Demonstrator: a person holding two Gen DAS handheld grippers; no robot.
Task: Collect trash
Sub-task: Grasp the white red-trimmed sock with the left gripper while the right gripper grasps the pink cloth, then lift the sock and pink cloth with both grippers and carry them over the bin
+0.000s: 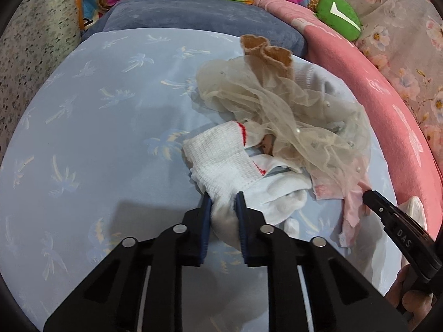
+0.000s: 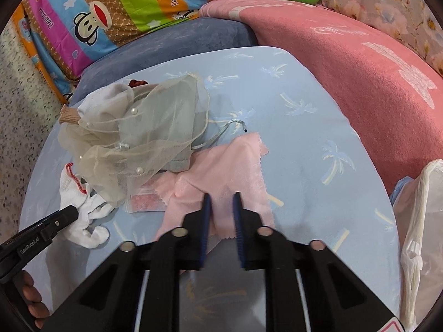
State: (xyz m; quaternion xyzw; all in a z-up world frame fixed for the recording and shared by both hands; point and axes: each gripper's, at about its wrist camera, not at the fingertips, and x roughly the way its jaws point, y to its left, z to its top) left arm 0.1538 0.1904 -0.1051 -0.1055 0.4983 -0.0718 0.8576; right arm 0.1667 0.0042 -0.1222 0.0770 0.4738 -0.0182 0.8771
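Observation:
A white knit sock with red trim lies at the near edge of a heap of cloth on the pale blue bed sheet. My left gripper is shut on its lower end. A pink cloth spreads out to the right of the heap, and my right gripper is shut on a fold of it. A sheer beige mesh cloth with pearl beads drapes over the heap, with a brown sock cuff behind it. The left gripper's tip shows at the left edge of the right wrist view.
A white plastic bag stands at the right edge of the bed. A pink blanket rises along the right side. A grey-blue pillow, a bright cartoon quilt and a green plush line the far end. A small clear bag lies beside the pink cloth.

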